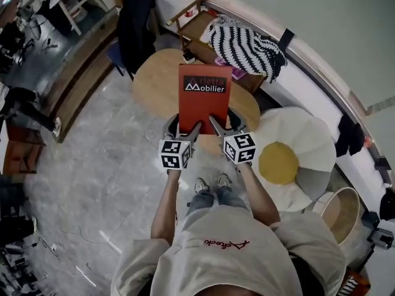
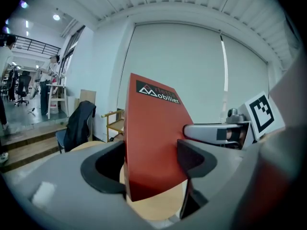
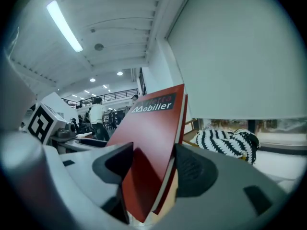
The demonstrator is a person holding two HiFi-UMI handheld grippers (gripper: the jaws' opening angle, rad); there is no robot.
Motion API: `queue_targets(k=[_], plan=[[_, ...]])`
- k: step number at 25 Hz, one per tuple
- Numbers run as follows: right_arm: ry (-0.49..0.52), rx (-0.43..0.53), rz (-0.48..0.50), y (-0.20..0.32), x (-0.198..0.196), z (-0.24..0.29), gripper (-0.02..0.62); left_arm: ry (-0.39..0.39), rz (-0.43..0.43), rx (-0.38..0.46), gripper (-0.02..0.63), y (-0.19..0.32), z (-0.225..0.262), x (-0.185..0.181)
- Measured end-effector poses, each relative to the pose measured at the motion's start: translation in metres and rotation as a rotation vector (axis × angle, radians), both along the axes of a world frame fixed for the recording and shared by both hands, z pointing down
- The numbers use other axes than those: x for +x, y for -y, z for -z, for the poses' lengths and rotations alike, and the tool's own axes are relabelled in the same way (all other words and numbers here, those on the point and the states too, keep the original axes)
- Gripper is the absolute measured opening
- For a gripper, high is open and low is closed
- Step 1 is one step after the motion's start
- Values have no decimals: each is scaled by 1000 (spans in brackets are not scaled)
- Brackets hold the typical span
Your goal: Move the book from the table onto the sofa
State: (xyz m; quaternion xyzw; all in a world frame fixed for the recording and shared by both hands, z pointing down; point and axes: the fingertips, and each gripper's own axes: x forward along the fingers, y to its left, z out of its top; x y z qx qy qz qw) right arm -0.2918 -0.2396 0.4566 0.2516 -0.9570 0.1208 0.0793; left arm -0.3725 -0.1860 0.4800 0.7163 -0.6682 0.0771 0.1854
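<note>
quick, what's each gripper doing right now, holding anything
Left gripper: shut on the red book, at its near left corner.
Right gripper: shut on the same book, at its near right corner.

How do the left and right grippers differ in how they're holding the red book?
The left gripper grips the book at its near left corner; the right gripper at its near right. White page edges show beside the right gripper's jaws, only red cover at the left's. Both are shut on it.
</note>
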Motion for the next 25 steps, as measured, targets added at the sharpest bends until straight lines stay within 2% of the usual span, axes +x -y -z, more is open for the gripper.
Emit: queue_targets(k=[3, 8, 17, 22, 25], plan=[[23, 38, -4, -2, 4, 33, 265, 15, -7, 35, 350, -1, 32, 4], [49, 87, 3, -13, 10, 61, 265, 41, -9, 83, 350, -11, 59, 9], [67, 141, -11, -20, 17, 80, 265, 45, -23, 135, 350, -16, 76, 15], [63, 154, -76, -25, 19, 88, 265, 44, -91, 145, 350, -16, 83, 14], [55, 153, -159, -20, 47, 88, 265, 39, -175, 139, 350, -4, 83, 39]])
